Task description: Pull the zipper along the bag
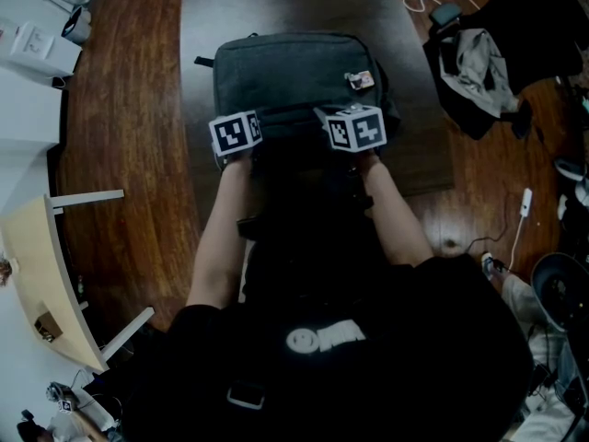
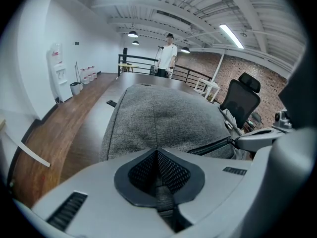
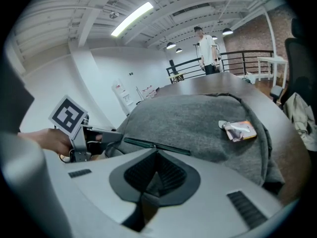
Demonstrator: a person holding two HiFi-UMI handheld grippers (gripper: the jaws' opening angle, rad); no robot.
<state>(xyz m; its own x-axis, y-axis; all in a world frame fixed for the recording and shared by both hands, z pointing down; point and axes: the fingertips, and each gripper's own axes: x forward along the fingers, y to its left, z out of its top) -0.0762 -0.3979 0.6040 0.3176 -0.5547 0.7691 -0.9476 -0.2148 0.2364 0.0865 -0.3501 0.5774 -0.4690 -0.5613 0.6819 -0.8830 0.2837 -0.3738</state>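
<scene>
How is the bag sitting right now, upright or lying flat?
Lying flat: the bag rests on the dark table, its broad grey face with the small tag turned up.

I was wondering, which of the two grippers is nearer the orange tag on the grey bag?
The right gripper, shut on the zipper pull, is on the bag's half that carries the tag; the left gripper clamps the opposite end.

The bag (image 1: 294, 76) lies on the bench (image 1: 198, 26), at 12 o'clock from the person. The left gripper (image 2: 157, 157) meets its near edge at 7 o'clock and the right gripper (image 3: 157, 157) at 5 o'clock, with the zipper (image 3: 158, 146) between them. A chair (image 2: 242, 98) stands off the bench at 2 o'clock.
</scene>
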